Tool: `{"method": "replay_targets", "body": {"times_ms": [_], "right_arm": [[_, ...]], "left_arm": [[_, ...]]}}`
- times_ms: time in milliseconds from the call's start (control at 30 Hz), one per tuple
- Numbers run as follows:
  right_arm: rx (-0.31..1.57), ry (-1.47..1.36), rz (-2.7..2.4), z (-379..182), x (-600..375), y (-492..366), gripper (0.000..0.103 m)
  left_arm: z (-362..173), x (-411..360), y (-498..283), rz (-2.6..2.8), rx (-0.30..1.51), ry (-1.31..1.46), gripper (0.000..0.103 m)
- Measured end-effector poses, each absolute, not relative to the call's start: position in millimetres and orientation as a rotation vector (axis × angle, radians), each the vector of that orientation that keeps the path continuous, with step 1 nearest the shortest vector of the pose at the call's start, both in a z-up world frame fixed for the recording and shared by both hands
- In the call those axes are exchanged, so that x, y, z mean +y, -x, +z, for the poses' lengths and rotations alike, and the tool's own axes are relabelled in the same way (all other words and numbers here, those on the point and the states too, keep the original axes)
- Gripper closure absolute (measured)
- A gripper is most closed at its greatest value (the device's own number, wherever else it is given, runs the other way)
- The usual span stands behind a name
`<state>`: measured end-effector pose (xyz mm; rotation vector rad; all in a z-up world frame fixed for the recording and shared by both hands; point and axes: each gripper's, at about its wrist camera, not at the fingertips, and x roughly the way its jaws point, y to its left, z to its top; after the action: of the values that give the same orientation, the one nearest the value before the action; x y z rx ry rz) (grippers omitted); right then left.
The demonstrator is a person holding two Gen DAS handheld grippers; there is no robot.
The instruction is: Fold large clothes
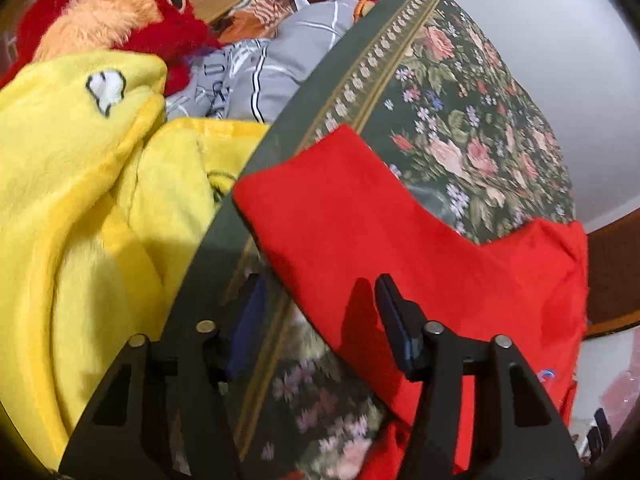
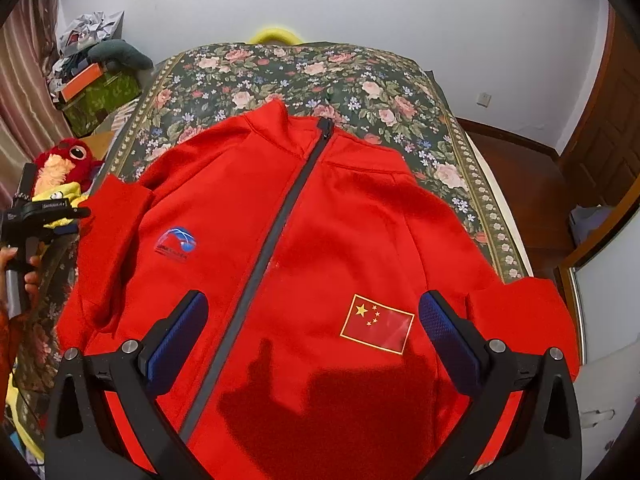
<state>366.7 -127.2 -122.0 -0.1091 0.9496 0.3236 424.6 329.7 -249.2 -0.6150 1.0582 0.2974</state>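
Observation:
A red zip-up jacket (image 2: 320,248) lies front-up and spread flat on a bed with a dark floral cover (image 2: 280,80). It has a grey zipper, a blue logo on one chest and a flag patch (image 2: 377,326) on the other. My right gripper (image 2: 313,322) hovers open above the jacket's lower front. My left gripper (image 1: 320,300) is open above the end of the jacket's sleeve (image 1: 360,216) at the bed's edge. The left gripper also shows in the right wrist view (image 2: 60,212), beside that sleeve.
A yellow plush blanket (image 1: 80,184), a red plush toy (image 1: 120,12) and grey clothes (image 1: 264,64) are piled beside the bed. Boxes and clutter (image 2: 92,80) stand near the curtain. A wooden door (image 2: 608,128) and a white wall lie beyond the bed.

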Motion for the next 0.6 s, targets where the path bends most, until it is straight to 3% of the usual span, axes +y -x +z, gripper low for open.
{"method": "replay_targets", "body": {"times_ms": [167, 400, 600], "right_arm": [[0.977, 0.098, 0.307, -133.7, -135.1, -369.0, 0.0], [0.993, 0.093, 0.288, -136.2, -145.7, -365.9, 0.0], [0.98, 0.079, 0.287, -126.5, -152.4, -357.9, 0.0]], "left_arm": [[-251.8, 325.4, -434.1, 0.34, 1.056, 0.513, 0.091], [-219.1, 301.7, -430.0, 0.348, 0.987, 0.318, 0.095], [-155.3, 262.8, -421.7, 0.255, 0.875, 0.243, 0.095]]}}
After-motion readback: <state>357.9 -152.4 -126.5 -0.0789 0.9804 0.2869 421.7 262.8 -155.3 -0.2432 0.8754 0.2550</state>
